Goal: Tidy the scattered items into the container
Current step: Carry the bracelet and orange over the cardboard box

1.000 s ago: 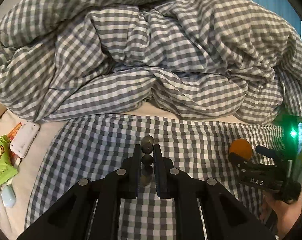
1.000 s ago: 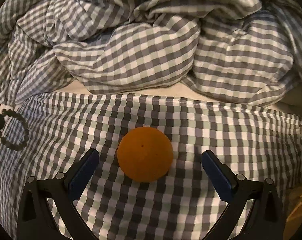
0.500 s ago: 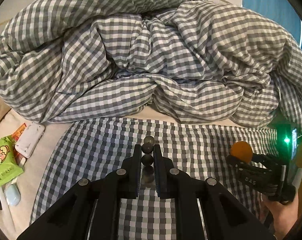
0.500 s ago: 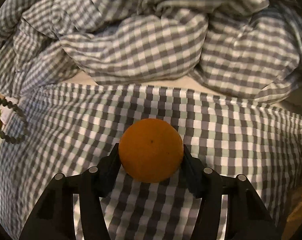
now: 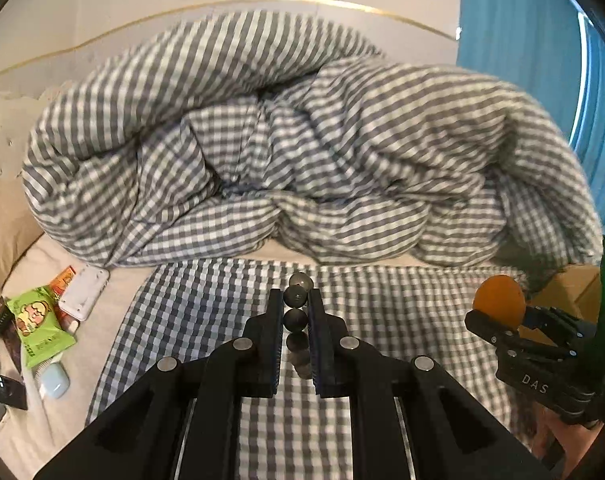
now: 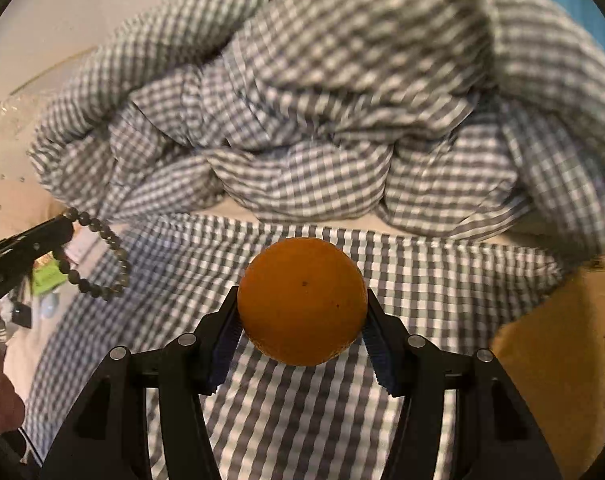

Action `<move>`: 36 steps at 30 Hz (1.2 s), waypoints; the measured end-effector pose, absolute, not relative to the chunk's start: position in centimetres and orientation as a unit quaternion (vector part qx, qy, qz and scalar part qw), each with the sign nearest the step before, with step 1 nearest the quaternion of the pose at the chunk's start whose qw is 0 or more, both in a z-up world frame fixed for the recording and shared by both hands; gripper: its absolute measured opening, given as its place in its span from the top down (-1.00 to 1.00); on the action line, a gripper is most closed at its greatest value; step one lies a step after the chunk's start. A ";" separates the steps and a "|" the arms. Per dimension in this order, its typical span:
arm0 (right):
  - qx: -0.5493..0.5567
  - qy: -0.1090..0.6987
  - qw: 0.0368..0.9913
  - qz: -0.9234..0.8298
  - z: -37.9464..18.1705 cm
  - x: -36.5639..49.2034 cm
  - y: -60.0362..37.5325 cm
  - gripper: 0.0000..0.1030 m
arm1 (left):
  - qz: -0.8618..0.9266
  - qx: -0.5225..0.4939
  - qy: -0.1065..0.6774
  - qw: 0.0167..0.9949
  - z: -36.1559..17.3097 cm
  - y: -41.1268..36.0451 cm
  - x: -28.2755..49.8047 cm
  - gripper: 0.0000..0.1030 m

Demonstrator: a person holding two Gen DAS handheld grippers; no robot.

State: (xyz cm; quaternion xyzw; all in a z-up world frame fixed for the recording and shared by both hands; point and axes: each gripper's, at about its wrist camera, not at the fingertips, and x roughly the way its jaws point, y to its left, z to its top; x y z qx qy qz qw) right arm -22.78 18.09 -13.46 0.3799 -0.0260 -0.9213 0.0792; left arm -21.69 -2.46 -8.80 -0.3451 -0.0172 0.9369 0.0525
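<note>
My left gripper (image 5: 295,300) is shut on a dark bead bracelet (image 5: 295,320) and holds it above the checked pillow (image 5: 206,304). In the right wrist view the bracelet (image 6: 102,256) hangs as a loop from the left gripper's tips at the left edge. My right gripper (image 6: 302,308) is shut on an orange (image 6: 302,300), lifted off the pillow (image 6: 442,280). The orange (image 5: 499,302) and right gripper also show in the left wrist view at the right. A brown cardboard box (image 6: 558,340) is at the right edge; its inside is hidden.
A crumpled grey checked duvet (image 5: 302,152) fills the back of the bed. At the left lie a green snack packet (image 5: 38,324), a white flat device (image 5: 84,290), a pale blue case (image 5: 56,380) and dark small items. A blue curtain (image 5: 522,20) hangs at the right.
My right gripper closed on the orange and lifted it. Both grippers rose, so the wall and headboard now show. The left gripper kept its hold on the bracelet.
</note>
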 end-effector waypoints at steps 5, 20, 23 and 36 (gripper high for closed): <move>0.347 -0.028 0.077 -0.934 -9.1 -18.3 19.4 -0.09 | 0.944 -0.323 -0.003 0.062 -5.9 -1.0 -18.1 0.79; 0.278 -0.036 0.031 -0.959 -1.0 -7.2 26.8 -0.09 | 0.952 -0.276 0.018 0.128 -0.1 8.1 -9.5 0.79; 0.271 -0.038 0.014 -0.962 -0.2 -5.4 28.9 -0.09 | 0.952 -0.269 0.018 0.143 0.7 10.2 -8.5 0.79; 0.263 -0.060 -0.078 -0.960 0.2 0.4 40.5 -0.09 | 0.946 -0.255 0.025 0.199 2.2 19.3 -5.8 0.79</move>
